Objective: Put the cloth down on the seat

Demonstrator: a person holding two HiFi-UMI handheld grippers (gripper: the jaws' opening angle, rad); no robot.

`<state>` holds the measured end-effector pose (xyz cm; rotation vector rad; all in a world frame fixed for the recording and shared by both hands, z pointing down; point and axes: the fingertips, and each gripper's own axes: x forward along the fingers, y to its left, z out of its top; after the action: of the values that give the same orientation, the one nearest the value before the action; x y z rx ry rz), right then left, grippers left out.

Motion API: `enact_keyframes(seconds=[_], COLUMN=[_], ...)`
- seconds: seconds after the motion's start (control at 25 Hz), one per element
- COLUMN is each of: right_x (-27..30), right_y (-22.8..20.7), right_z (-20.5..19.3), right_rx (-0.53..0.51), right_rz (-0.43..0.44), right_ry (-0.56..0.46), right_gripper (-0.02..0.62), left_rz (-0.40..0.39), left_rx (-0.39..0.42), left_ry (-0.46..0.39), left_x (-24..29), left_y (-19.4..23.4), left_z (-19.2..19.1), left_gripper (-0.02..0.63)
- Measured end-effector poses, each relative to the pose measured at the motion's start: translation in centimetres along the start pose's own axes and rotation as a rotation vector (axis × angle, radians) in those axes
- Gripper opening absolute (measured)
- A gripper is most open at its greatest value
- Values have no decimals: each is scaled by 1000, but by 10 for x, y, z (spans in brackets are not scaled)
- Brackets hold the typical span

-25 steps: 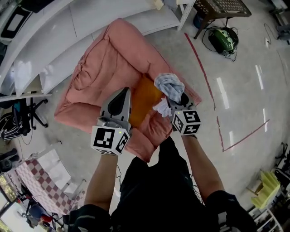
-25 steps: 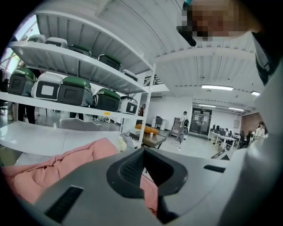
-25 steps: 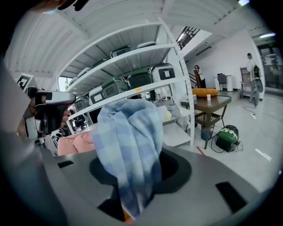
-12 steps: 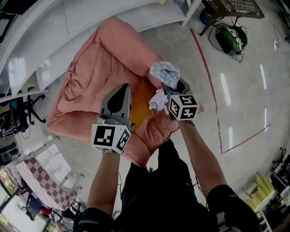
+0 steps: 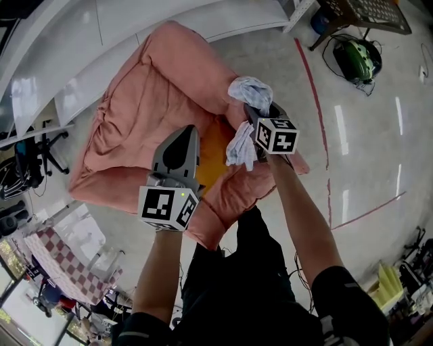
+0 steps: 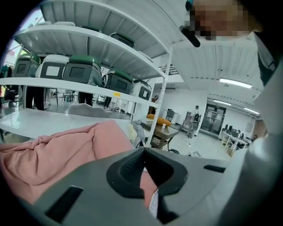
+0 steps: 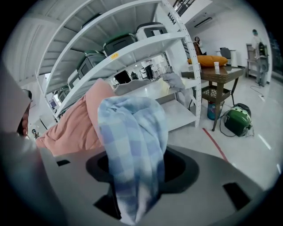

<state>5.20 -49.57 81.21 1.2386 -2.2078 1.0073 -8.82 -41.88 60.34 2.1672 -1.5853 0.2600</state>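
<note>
A: What is closest to the camera?

B: A person point(image 5: 237, 290) in a black top, seen from above and reaching forward. Each hand holds a grey two-jaw gripper.

A: How do the tongs stand?

B: The left gripper point(image 5: 185, 134) has its jaws together with nothing between them. It is held over the front of the chair. The right gripper point(image 5: 256, 115) is a little farther out. Its jaws are opening, with the cloth between them.

A: Where is the cloth?

B: The cloth point(image 5: 249, 91) is a pale blue and white check, and it is up in the air at the right gripper. One bunch rises past the jaw tips. Another fold hangs down beside the gripper, over the right-hand edge of the seat. It is not yet lying on the seat.

A: And the seat itself?

B: An orange seat cushion point(image 5: 211, 145) shows between the two grippers. It sits in a pink armchair point(image 5: 149, 94) covered in rumpled pink fabric.

A: What lies beyond that?

B: There is a shiny grey floor point(image 5: 365, 169) marked with a red line point(image 5: 312, 81). A white shelf unit point(image 5: 101, 34) stands behind the chair. At the far right, a green device point(image 5: 357, 59) sits on the floor beside a brown table point(image 5: 369, 12).
</note>
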Motion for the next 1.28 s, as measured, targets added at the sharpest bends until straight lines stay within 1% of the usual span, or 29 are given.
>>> enact_keyframes(seconds=[0.16,0.36,0.44,0.72,0.92,0.96,1.12,1.2,1.28], right_x=[11,-2,-14,-55,-94,-102,-138,-156,-174], right_y=[-8,-4,-2,6,21,26,50,62,75], right_z=[-7,-6,-6,4,17,20,27,30,34], right_rx=[-62,-132,-142,-127,-111,-110,-132,-133,-129], right_rz=[5,6,7,-15,-26,-23,-17,-19,-23], right_ry=[59,65,56,8,-68,-82,-127,-155,-184], right_gripper=[288,323,330,336,334,325,201,147,79], left_rz=[-1,-15,-25,-53,-76,-81,-86,-90,-102], left_rx=[-5,-8,-5,-2,-31,-33,-42,-53,-59], left_ry=[11,23,25,32,32,32,27,18,13], left_x=[10,13,11,0,-16,-20,-41,-54,-68], left_y=[1,-1,-5,-16,-26,-27,-29,-29,-30], left_z=[-4,-7,-8,-7,-5,-4,1,6,10], left_gripper=[6,6,6,6,6,6,6,6,6])
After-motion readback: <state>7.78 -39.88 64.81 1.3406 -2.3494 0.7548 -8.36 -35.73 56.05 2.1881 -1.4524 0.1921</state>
